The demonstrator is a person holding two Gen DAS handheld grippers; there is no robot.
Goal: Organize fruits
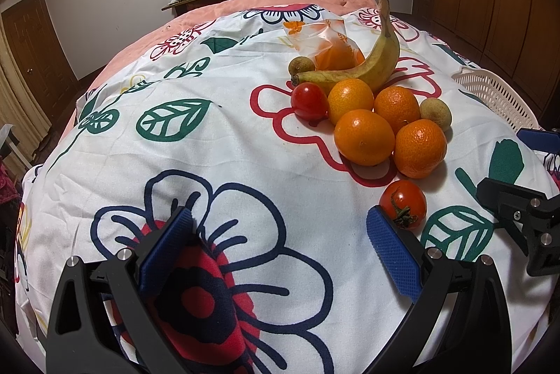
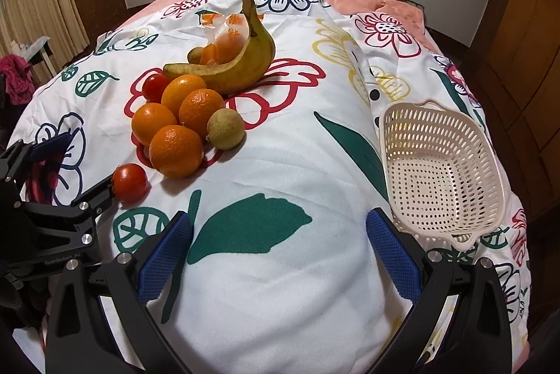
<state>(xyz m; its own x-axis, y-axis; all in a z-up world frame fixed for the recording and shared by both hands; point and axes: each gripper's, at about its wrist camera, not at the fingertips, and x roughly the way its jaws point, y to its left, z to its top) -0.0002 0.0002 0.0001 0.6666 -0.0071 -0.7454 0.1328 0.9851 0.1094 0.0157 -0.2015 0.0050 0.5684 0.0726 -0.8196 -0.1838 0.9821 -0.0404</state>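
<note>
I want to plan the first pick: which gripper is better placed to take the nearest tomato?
Left. The tomato lies right beside the open left gripper; the open right gripper faces bare cloth near the basket.

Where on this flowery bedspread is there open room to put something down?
The white stretch between the fruit pile and the basket is bare, as is the cloth left of the far tomato. It is crowded where the oranges, banana and near tomato cluster.

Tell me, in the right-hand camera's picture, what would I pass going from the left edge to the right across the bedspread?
The other gripper → lone tomato → pile of oranges → small brownish fruit → green leaf print → empty white basket.
</note>
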